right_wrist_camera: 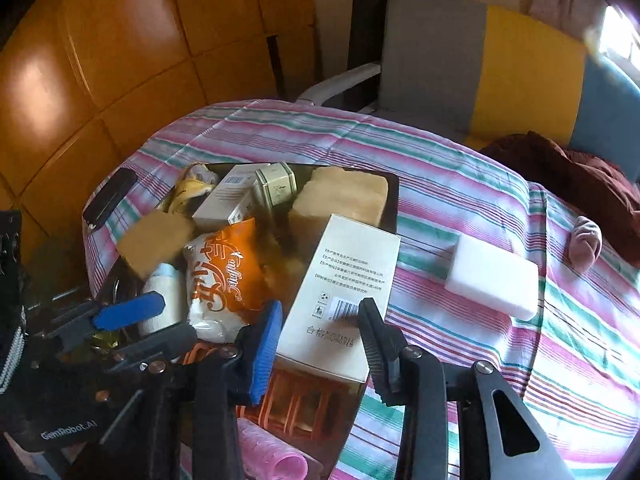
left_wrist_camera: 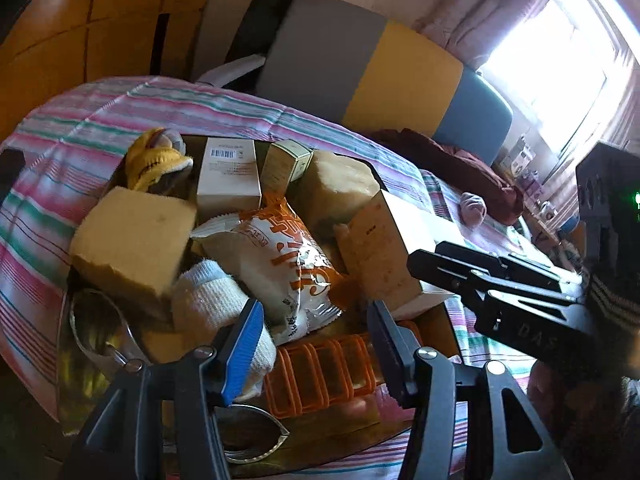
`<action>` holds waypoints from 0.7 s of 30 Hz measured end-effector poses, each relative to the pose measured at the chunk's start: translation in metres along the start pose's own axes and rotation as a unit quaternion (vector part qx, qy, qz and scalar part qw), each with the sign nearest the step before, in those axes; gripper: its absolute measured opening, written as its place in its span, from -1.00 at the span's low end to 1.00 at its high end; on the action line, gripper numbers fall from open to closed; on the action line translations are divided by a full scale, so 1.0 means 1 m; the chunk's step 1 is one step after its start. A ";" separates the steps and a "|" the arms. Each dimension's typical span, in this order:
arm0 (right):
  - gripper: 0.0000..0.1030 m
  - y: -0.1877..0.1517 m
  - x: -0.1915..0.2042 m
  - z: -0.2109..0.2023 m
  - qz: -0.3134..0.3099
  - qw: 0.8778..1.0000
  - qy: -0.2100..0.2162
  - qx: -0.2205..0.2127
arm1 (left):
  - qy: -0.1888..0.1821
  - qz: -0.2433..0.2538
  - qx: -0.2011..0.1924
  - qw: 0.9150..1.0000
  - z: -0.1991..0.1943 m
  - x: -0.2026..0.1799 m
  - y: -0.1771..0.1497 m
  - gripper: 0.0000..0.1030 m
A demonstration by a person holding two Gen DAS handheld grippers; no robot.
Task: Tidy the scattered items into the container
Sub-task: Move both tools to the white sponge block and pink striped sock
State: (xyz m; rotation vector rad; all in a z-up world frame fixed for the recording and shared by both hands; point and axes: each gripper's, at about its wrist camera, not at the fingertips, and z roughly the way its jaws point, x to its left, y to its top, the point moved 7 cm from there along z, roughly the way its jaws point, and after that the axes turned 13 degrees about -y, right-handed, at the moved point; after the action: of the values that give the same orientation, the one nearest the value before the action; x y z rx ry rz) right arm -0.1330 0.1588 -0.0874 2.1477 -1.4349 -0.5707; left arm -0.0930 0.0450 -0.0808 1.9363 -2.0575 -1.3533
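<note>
Striped pink, green and white cloth [right_wrist_camera: 460,184] covers the round table, with a grey, yellow and blue chair [right_wrist_camera: 480,64] behind it and orange panelling [right_wrist_camera: 100,60] to the left. On the left half of the cloth sits a dark tray [right_wrist_camera: 390,196], heaped full: two tan sponges [left_wrist_camera: 132,240] and [right_wrist_camera: 344,196], a yellow sock [left_wrist_camera: 154,162], small white cartons [left_wrist_camera: 230,176], a green-trimmed box [right_wrist_camera: 278,184], an orange-and-white snack bag [right_wrist_camera: 226,276], a rolled white sock [left_wrist_camera: 208,300], orange curlers [left_wrist_camera: 324,368] and a metal scoop [left_wrist_camera: 96,332]. The right gripper [right_wrist_camera: 320,336] has its jaws on either side of the near end of a tall white box [right_wrist_camera: 348,280] that lies tilted over the pile at the tray's right edge; I cannot tell whether the pads actually press it. The left gripper [left_wrist_camera: 314,336] hovers over the tray's near edge with its jaws apart and nothing between them, the white sock just beside its blue pad. Outside the tray, a white block [right_wrist_camera: 494,276] lies on the cloth to the right, a pink sock [right_wrist_camera: 586,244] farther right near a maroon cloth [right_wrist_camera: 568,168], a pink curler [right_wrist_camera: 276,452] at the near edge, and a black case [right_wrist_camera: 110,198] at the left edge.
</note>
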 end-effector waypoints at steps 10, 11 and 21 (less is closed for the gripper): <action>-0.01 -0.006 -0.007 -0.011 0.040 0.998 0.043 -0.012 | -0.024 -0.036 -0.005 0.999 -0.002 0.007 0.001 0.06; 0.03 -0.007 -0.010 -0.012 0.047 0.998 0.045 -0.013 | -0.022 -0.032 -0.005 0.999 -0.001 0.006 0.000 0.06; 0.28 -0.026 -0.056 -0.024 0.113 0.993 0.032 -0.011 | 0.045 0.027 0.010 0.999 -0.002 -0.009 -0.003 0.06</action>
State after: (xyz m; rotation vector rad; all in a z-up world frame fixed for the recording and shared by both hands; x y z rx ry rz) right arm -0.1207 0.2235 -0.0801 1.9342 -1.6017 -0.4262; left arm -0.0876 0.0516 -0.0769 1.8961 -2.0737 -1.2161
